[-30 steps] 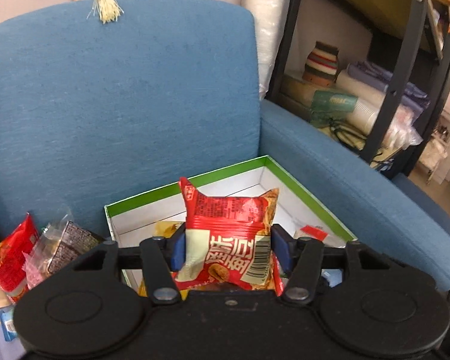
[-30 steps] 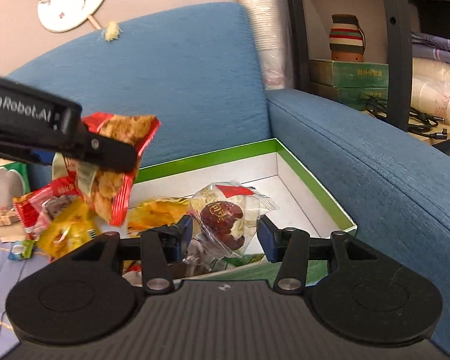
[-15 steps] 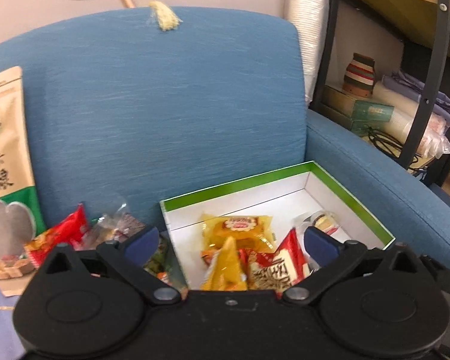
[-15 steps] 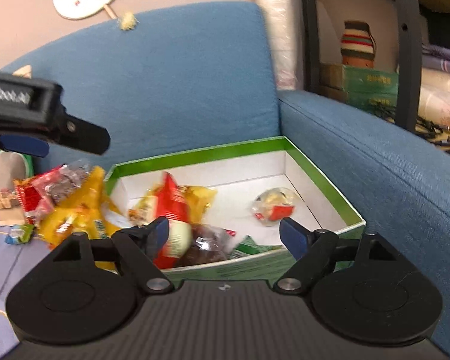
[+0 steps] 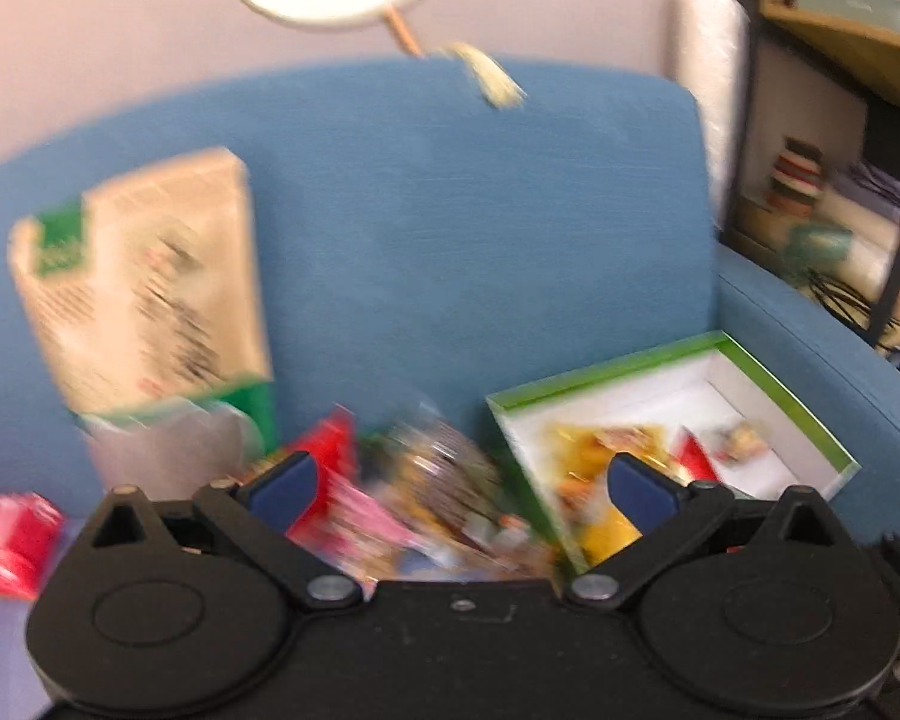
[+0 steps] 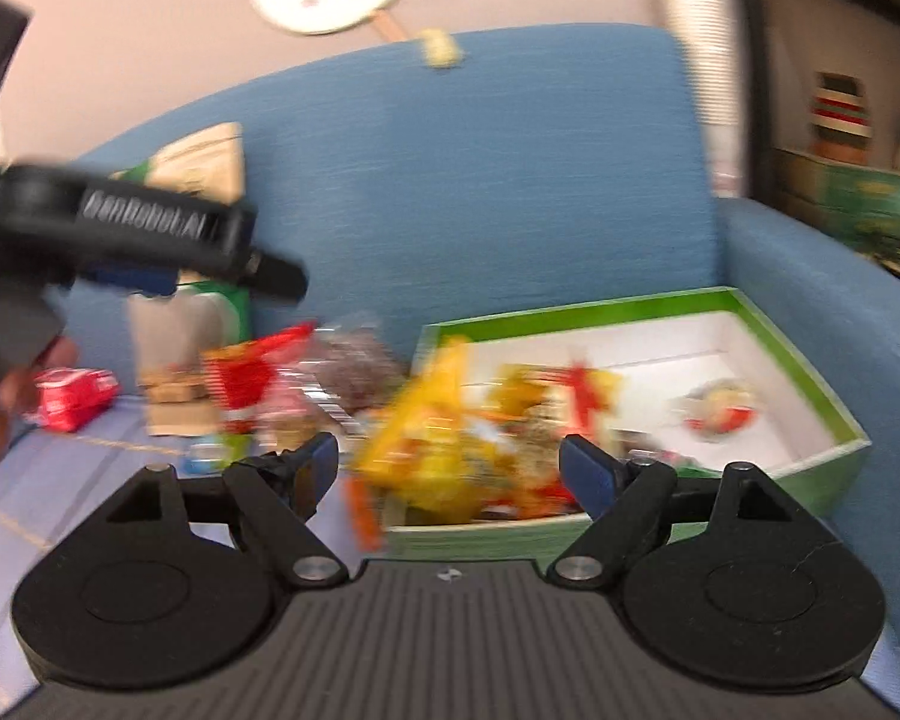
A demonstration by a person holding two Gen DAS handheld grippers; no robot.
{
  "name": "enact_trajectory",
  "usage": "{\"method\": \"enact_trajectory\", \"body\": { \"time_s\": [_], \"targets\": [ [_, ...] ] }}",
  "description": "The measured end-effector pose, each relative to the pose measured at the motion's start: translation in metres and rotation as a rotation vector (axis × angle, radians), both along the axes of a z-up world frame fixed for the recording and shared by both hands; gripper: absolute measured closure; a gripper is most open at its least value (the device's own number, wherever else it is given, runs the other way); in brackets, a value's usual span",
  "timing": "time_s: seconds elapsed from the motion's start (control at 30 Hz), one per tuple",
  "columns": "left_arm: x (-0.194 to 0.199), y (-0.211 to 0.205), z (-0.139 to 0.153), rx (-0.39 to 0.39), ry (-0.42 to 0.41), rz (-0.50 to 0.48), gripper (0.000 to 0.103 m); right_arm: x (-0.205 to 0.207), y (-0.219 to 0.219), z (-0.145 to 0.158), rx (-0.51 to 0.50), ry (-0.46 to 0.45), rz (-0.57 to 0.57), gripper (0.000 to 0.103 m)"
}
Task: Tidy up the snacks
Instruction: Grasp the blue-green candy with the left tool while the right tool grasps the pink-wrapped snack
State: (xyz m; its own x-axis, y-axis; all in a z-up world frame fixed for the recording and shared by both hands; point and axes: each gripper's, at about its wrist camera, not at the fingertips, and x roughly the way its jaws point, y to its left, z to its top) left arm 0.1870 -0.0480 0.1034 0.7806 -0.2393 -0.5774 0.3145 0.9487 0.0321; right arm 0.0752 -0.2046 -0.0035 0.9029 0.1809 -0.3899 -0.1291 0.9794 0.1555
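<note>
Both jaws have just been opened wide, and nothing is held by the left gripper (image 5: 459,489) or the right gripper (image 6: 447,471). Blurred snack packets (image 6: 306,378) are heaped beside the green-rimmed box (image 6: 834,414) on the blue armchair (image 5: 480,228); more packets lie inside the box.

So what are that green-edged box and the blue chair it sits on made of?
The green-rimmed white box looks like thin cardboard: straight folded walls, matte white inside, printed green edge. The blue chair seems upholstered in woven fabric, with a fine horizontal weave and no shine. Motion blur hides finer detail, so both are best guesses.
</note>
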Motion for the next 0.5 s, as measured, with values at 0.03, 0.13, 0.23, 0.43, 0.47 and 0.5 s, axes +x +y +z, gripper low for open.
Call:
{"method": "enact_trajectory", "body": {
  "time_s": [0.03, 0.13, 0.23, 0.43, 0.47, 0.5],
  "targets": [
    [0.003, 0.009, 0.012, 0.012, -0.021, 0.015, 0.000, 0.002, 0.006, 0.005, 0.000, -0.005, 0.019, 0.000],
    [0.015, 0.032, 0.043, 0.033, -0.056, 0.050, 0.000, 0.008, 0.027, 0.021, 0.020, -0.034, 0.061, 0.000],
    [0.018, 0.056, 0.045, 0.015, -0.066, 0.103, 0.000, 0.017, 0.045, 0.017, 0.039, -0.011, 0.087, 0.000],
    [0.026, 0.081, -0.037, -0.004, 0.111, 0.108, 0.000, 0.041, 0.084, -0.036, -0.029, 0.163, 0.093, 0.000],
    [0.028, 0.084, -0.050, 0.006, 0.129, 0.112, 0.000, 0.044, 0.089, -0.043, -0.038, 0.176, 0.096, 0.000],
    [0.030, 0.088, -0.061, 0.014, 0.142, 0.118, 0.000, 0.047, 0.095, -0.047, -0.036, 0.182, 0.106, 0.000]
  ]
}}
